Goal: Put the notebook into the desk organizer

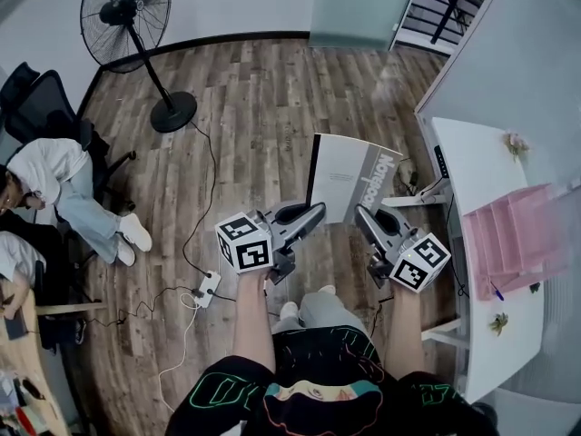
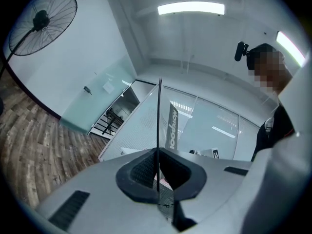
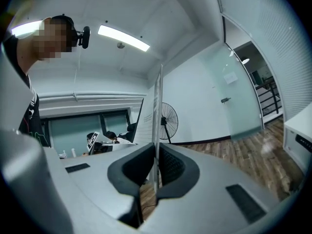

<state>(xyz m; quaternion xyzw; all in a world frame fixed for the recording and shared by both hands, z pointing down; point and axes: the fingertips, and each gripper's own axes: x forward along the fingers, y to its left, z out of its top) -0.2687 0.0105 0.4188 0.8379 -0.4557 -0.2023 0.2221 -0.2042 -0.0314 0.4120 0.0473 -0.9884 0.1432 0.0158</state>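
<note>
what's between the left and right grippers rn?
The notebook. The head view shows it spanning the gap. The left gripper and right gripper are each shut on its near edge, which their own views confirm.

Notebook over the floor, desk organizer away at 3 o'clock.

In the head view the notebook [image 1: 349, 178] is just above centre, with the left gripper [image 1: 316, 211] clamped on its edge at 7 o'clock and the right gripper [image 1: 362, 213] clamped on its edge at 5 o'clock. The desk [image 1: 472, 166] lies at 3 o'clock with the desk organizer [image 1: 517, 234] on it, well apart from the notebook. On the floor, a fan [image 1: 136, 25] stands at 11 o'clock and a power strip [image 1: 207, 289] lies at 7 o'clock. A seated person [image 1: 54, 180] is at 9 o'clock.
</note>
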